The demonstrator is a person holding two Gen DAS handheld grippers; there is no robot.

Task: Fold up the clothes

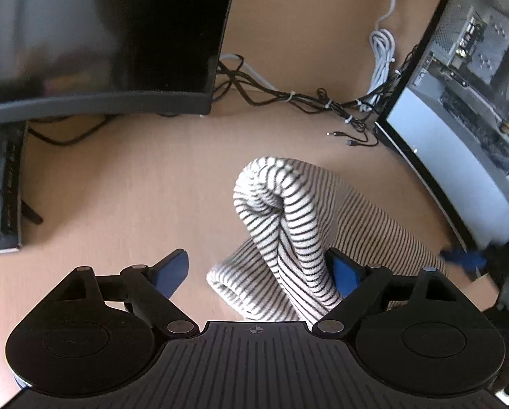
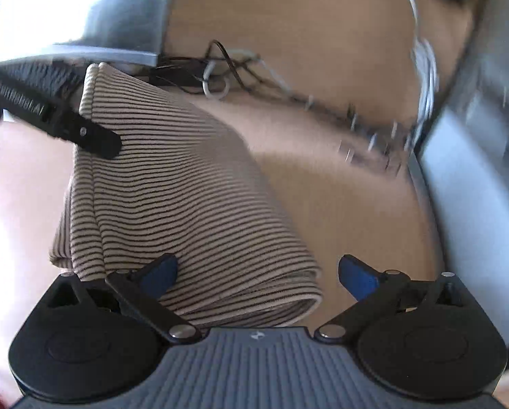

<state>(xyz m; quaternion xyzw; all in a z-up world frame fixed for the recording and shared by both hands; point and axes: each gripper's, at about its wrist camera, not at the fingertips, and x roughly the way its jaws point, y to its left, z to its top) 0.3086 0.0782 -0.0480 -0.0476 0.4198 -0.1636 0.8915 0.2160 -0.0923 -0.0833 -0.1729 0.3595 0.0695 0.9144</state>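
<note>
Striped black-and-white knit garment (image 1: 288, 231) humps up off the tan wooden desk (image 1: 118, 184) just ahead of the left claw (image 1: 261, 269), jaws spread wide, cloth brushing its right pad. Right wrist view: right claw (image 2: 257, 272) gapes too, folded cloth under its left finger.

No legible text, label, brand or number is showing in either view; keyboard (image 1: 0, 187) legends are blurring out.
</note>
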